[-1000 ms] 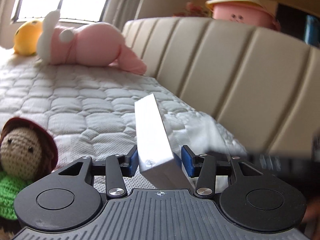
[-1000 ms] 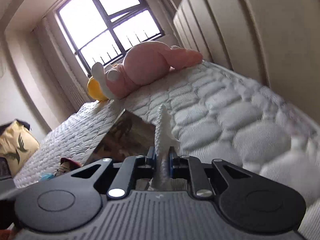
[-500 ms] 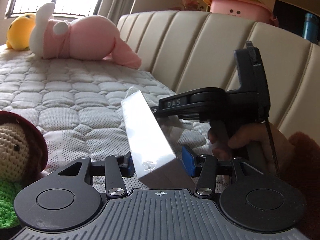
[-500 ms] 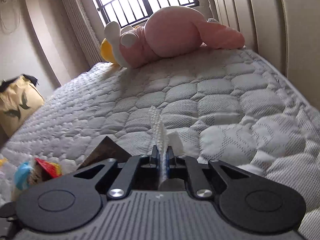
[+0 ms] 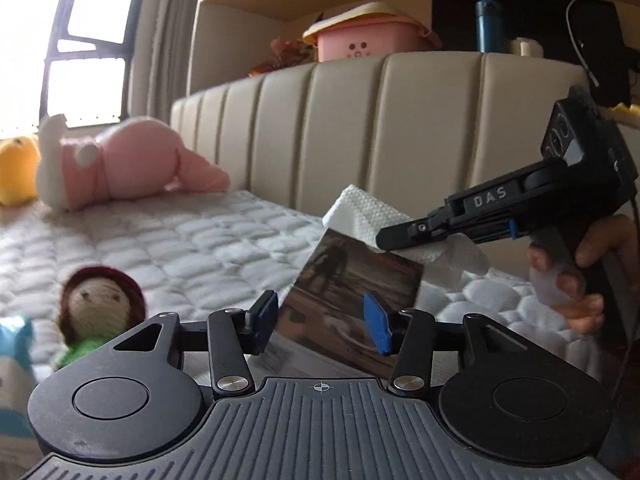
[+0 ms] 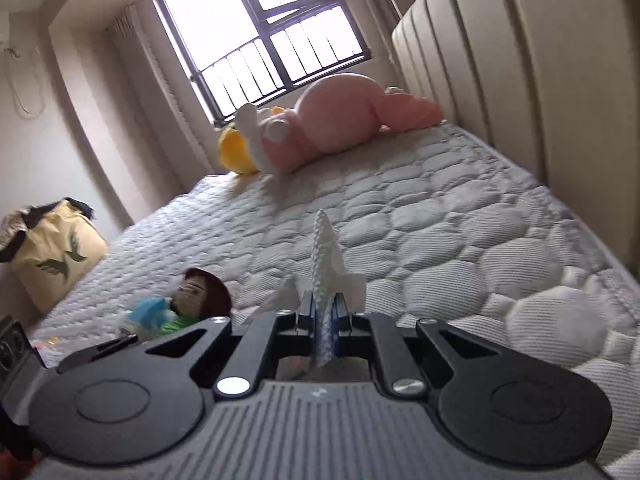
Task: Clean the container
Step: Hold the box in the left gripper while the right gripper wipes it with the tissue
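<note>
Gripping a flat, mirror-like container (image 5: 352,300) between its blue pads (image 5: 376,322), the left gripper (image 5: 322,320) is holding it above the quilted mattress (image 5: 180,240); the container's long axis is running away from the camera and leaning to the right, its broad reflective face turned up and left, its far edge meeting a white paper towel (image 5: 360,212); whether anything is inside cannot be told. The right gripper (image 5: 394,236) is reaching in from the right, pinching that towel, with the letters "DAS" showing white on its black arm; a person's hand (image 5: 580,272) is wrapping its handle. In the right wrist view the right gripper (image 6: 324,312) is pressing its fingers together on the paper towel (image 6: 326,248), which is standing up as a thin ridge pointing far. A pink tub (image 5: 364,40) with a printed face is sitting on the shelf behind the padded headboard (image 5: 400,132); a pink plush (image 6: 332,124) is lying at the far end, and a crocheted doll (image 5: 100,304) is lying near left.
</note>
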